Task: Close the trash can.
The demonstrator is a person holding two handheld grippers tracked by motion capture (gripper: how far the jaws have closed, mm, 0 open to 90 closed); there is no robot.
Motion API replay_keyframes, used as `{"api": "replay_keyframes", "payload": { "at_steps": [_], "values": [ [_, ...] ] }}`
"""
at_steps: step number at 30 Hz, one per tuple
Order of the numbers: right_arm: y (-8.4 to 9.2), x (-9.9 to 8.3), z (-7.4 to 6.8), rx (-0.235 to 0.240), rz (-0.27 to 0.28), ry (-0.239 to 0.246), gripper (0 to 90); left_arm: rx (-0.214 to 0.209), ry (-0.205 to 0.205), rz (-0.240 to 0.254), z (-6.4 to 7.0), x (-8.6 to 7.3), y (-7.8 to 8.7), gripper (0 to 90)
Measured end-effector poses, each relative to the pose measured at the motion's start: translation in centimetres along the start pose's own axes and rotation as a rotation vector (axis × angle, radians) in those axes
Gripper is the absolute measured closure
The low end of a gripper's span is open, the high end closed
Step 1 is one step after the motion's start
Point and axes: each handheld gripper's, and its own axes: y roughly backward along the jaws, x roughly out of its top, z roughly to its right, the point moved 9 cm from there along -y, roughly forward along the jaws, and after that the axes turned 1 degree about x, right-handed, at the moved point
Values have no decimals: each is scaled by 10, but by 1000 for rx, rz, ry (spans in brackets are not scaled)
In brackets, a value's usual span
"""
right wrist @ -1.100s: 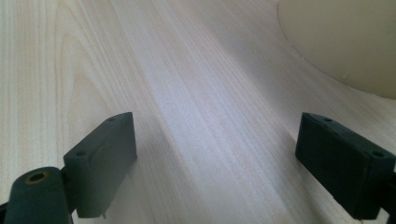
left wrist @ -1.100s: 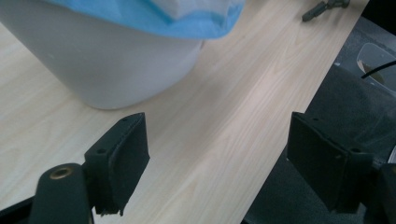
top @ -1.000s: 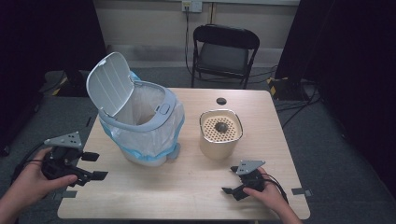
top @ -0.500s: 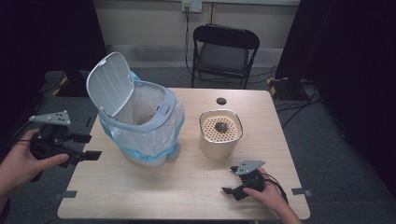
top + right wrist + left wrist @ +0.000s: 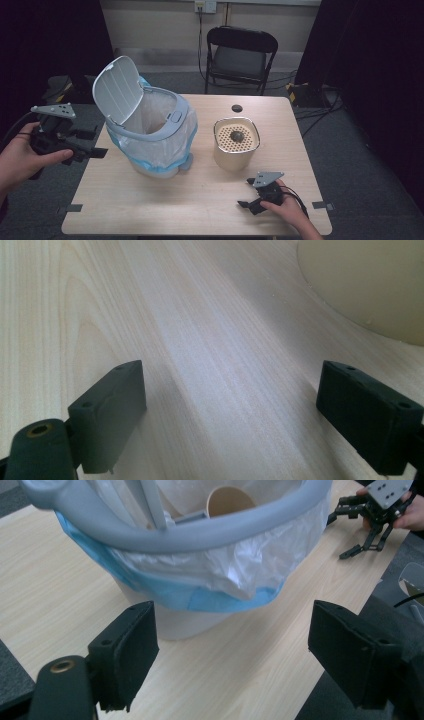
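Observation:
A grey-rimmed waste bin (image 5: 155,131) lined with a white and blue bag stands on the left half of the wooden table (image 5: 200,200), its white lid (image 5: 114,90) tipped open. Inside the bin (image 5: 200,535) lies a paper cup (image 5: 230,500). My left gripper (image 5: 95,147) is held up at the table's left edge, open and empty, its jaws pointing at the bin's side. My right gripper (image 5: 248,200) rests low on the table near the front right, open, with bare wood between its jaws. A cream container (image 5: 236,144) with a perforated top stands just behind it.
A small black disc (image 5: 237,108) lies on the table's far side. A black folding chair (image 5: 239,55) stands behind the table. Cables run over the grey floor at the right. In the left gripper view, the other gripper (image 5: 372,520) lies beyond the bin.
My left gripper has risen and moved left, then swung back toward the bin. The right gripper has stayed where it was.

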Motion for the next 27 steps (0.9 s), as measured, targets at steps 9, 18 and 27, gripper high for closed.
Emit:
{"api": "replay_keyframes", "payload": {
  "at_steps": [9,18,27],
  "values": [
    [0,0,0,-3,0,-1,118,27,-11,-7,-7,17,8,195],
    [0,0,0,-1,-1,-1,117,35,-22,11,-12,30,8,194],
    [0,0,0,-1,-1,-1,118,42,-42,44,-10,47,4,191]
  ]
}}
